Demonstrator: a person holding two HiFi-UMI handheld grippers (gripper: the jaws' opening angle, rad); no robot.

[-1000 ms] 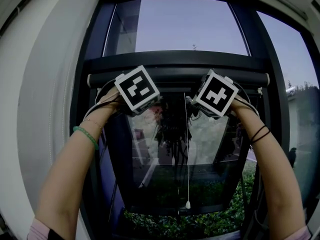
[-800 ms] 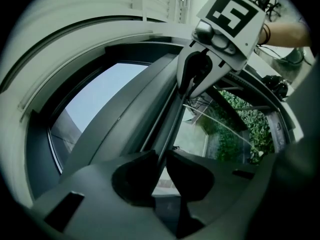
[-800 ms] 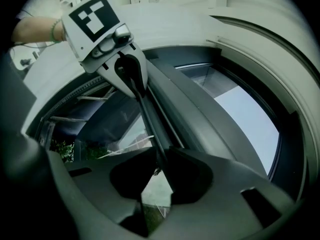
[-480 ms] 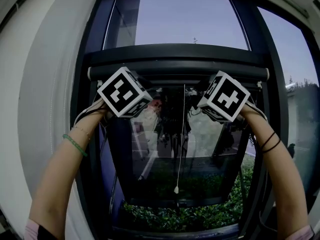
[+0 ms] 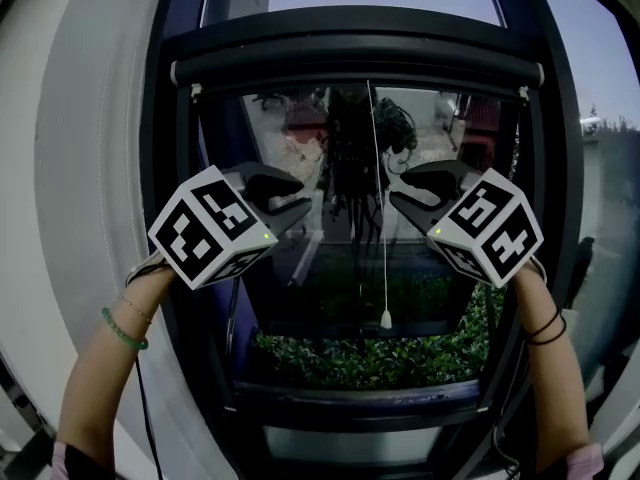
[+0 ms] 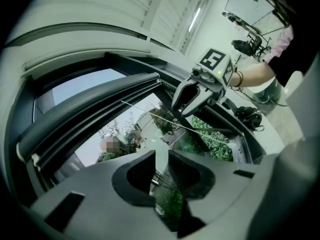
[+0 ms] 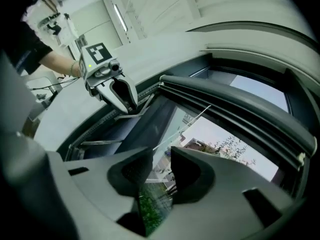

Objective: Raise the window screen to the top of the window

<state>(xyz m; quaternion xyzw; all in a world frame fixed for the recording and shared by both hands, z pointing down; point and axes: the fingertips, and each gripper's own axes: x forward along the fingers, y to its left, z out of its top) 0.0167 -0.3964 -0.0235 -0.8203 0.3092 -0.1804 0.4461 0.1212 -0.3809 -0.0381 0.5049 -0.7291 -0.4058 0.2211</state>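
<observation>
The window (image 5: 562,148) is filling the head view as before, but it is sitting higher in the picture than a second ago, so more of the sill and the hedge (image 5: 370,360) outside is showing. The screen (image 5: 355,66) is staying where it was, rolled up as a dark bar across the head of the lower pane, just under the crossbar. Nothing is touching it now.

Both arms are lower than they were. A second ago the two grippers were up at the screen's bar; now they are hanging well below it, about halfway down the pane, pointing inward at each other. The left gripper (image 5: 303,206) is standing with its jaws spread and only glass and greenery showing through the gap in its own view (image 6: 161,169). The right gripper (image 5: 397,190) is the same, its jaws parted wide and holding nothing (image 7: 162,169).

The cord (image 5: 378,198) is hanging straight down from the screen between the two grippers, touching neither. Its knob (image 5: 386,319) is dangling in front of the hedge.
</observation>
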